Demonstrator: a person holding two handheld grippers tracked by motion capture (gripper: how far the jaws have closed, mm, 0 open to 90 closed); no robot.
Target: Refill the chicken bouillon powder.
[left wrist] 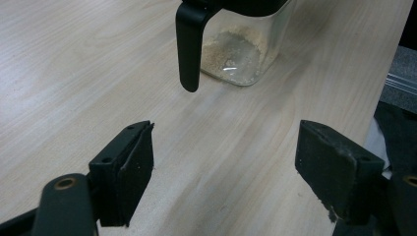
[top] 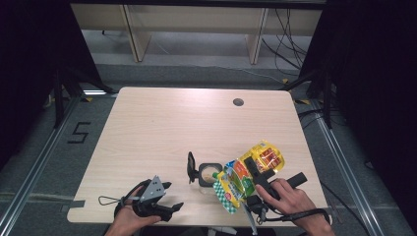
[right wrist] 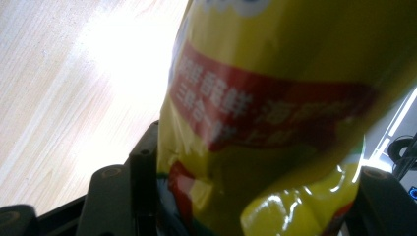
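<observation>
light wood table [top: 162, 128]: right gripper [top: 252, 173] clamps the yellow snack bag [top: 246, 179] near the front edge, tilted over the glass jar [top: 209, 173]; left gripper [top: 164, 199] gapes wide, holding nothing.

I'm working in what looks like a lab recording bay, not a home: my pale wood counter [top: 162, 128] stands alone on grey carpet, with dark curtains [top: 29, 73] on both sides of it, loose cables [top: 287, 34] behind it, and a taped "5" [top: 78, 132] on the floor to its left.

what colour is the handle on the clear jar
Black. The handle of the clear jar shows best in the left gripper view.
</observation>
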